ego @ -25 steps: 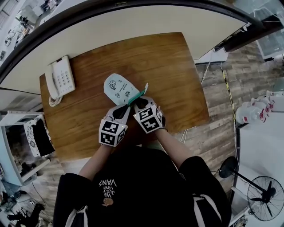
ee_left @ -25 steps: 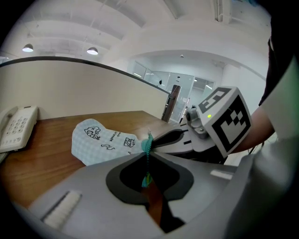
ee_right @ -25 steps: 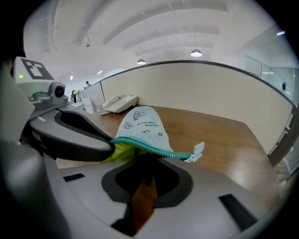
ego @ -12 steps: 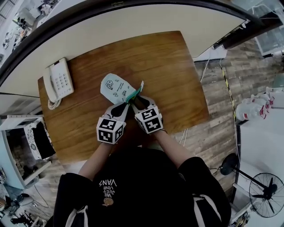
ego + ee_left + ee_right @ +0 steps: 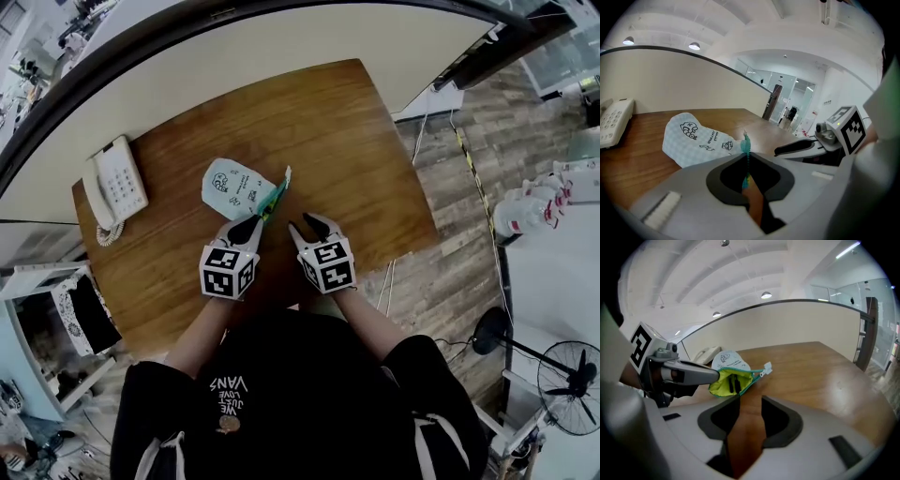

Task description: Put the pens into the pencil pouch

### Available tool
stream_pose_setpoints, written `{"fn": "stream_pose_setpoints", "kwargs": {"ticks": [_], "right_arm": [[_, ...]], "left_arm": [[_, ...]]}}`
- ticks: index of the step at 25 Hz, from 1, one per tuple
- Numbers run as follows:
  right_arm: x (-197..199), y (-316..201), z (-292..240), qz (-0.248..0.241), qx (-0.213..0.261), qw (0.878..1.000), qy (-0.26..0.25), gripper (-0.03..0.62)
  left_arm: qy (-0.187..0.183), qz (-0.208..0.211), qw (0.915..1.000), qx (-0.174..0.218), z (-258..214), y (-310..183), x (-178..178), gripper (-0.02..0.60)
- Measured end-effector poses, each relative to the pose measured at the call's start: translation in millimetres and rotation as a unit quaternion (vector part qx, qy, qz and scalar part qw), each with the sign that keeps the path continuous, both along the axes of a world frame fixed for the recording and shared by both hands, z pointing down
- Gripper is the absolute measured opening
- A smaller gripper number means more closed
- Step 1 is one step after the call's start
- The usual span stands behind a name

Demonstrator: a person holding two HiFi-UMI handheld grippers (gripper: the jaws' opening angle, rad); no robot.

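Pinching pencil pouch [image 5: 230,187] zipper edge, left gripper [image 5: 255,223] angled down; right gripper [image 5: 310,225] alongside, jaws wide, empty.

Upside-down print on black shirt [image 5: 225,386]: "LOVE VANS". pouch [image 5: 230,187] lettering too small to read.

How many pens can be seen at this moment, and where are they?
2, both inside the open pencil pouch: one pen and a second pen beside it. Others may be hidden deeper inside.
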State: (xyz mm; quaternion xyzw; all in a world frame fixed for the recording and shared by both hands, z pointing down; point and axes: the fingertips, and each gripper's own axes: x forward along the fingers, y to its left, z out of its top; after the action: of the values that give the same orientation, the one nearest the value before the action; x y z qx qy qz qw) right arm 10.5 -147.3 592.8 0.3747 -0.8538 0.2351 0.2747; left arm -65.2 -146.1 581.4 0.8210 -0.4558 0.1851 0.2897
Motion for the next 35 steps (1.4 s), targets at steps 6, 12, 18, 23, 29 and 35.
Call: {"fn": "stream_pose_setpoints", "kwargs": {"ticks": [6, 12, 18, 23, 29, 35], "right_arm": [[8.3, 12.1, -10.0, 0.03, 0.007, 1.0, -0.003, 0.121], [14.9, 27.9, -17.3, 0.062, 0.017, 0.998, -0.005, 0.121], [13.2, 44.8, -24.3, 0.096, 0.028, 0.995, -0.008, 0.121], [6.1, 58.0, -32.8, 0.117, 0.041, 0.992, -0.01, 0.121], [-5.0, 77.4, -47.3, 0.138, 0.068, 0.988, -0.013, 0.121], [-18.0, 94.0, -69.6, 0.148, 0.095, 0.984, -0.027, 0.054]], "left_arm": [[-0.01, 0.017, 0.9998, -0.001, 5.6, 2.5, 2.0, 0.029], [-0.004, 0.03, 0.9995, -0.002, 4.3, 11.9, 3.3, 0.098], [-0.005, 0.041, 0.9991, 0.009, -4.9, 25.8, -9.5, 0.104], [-0.006, 0.046, 0.9987, 0.018, -12.9, 39.1, -28.9, 0.107], [0.002, 0.055, 0.9978, 0.038, -25.3, 56.3, -46.4, 0.107], [0.002, 0.065, 0.9962, 0.059, -39.1, 75.1, -62.7, 0.104]]}}
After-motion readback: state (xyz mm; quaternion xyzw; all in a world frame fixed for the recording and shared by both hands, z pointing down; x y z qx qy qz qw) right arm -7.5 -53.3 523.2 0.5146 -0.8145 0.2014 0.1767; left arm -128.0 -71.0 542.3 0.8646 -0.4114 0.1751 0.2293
